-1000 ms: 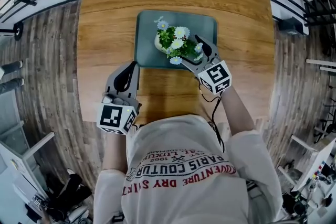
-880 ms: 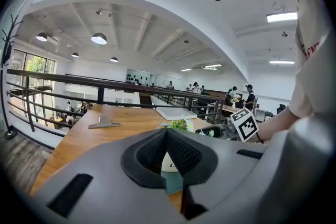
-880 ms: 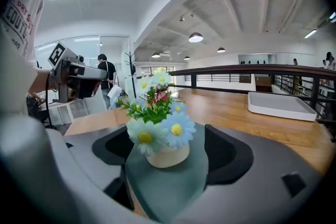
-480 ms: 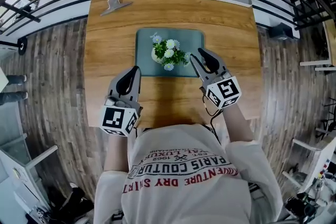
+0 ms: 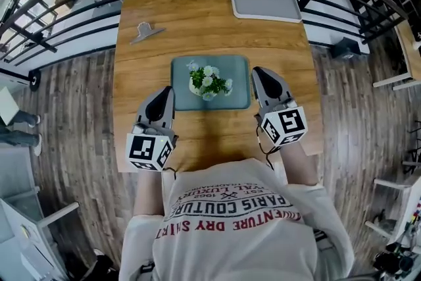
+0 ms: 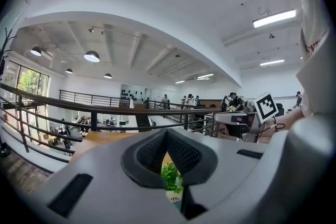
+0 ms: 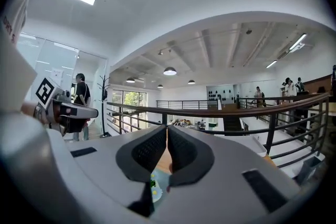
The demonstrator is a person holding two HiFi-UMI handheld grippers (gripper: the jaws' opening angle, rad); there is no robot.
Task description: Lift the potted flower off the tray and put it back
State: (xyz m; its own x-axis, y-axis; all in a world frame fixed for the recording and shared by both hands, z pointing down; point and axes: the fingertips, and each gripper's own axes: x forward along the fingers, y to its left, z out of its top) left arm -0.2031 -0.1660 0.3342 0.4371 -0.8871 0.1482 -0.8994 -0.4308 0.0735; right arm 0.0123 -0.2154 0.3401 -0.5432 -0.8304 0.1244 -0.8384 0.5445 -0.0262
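Note:
The potted flower [image 5: 209, 82], white and blue blooms in a pale pot, stands upright in the middle of the grey-green tray [image 5: 183, 101] on the wooden table. My right gripper [image 5: 259, 71] hangs just off the tray's right edge; its jaws have just been closing and now meet with nothing between them. My left gripper [image 5: 167, 91] hovers by the tray's front left corner, shut and empty. In the left gripper view the flower [image 6: 171, 176] shows low through the gap under the left gripper [image 6: 167, 131]. The right gripper [image 7: 167, 128] points level toward the railing.
A metal clip [image 5: 146, 31] lies at the table's back left. A flat grey mat [image 5: 264, 0] sits at the back right corner. Black railings [image 5: 59, 23] run behind and beside the table [image 5: 210, 23]. People stand far off in the hall.
The right gripper, open around the pot a second ago, has drawn back to the right off the tray and shut. Both grippers have risen; the flower stays on the tray.

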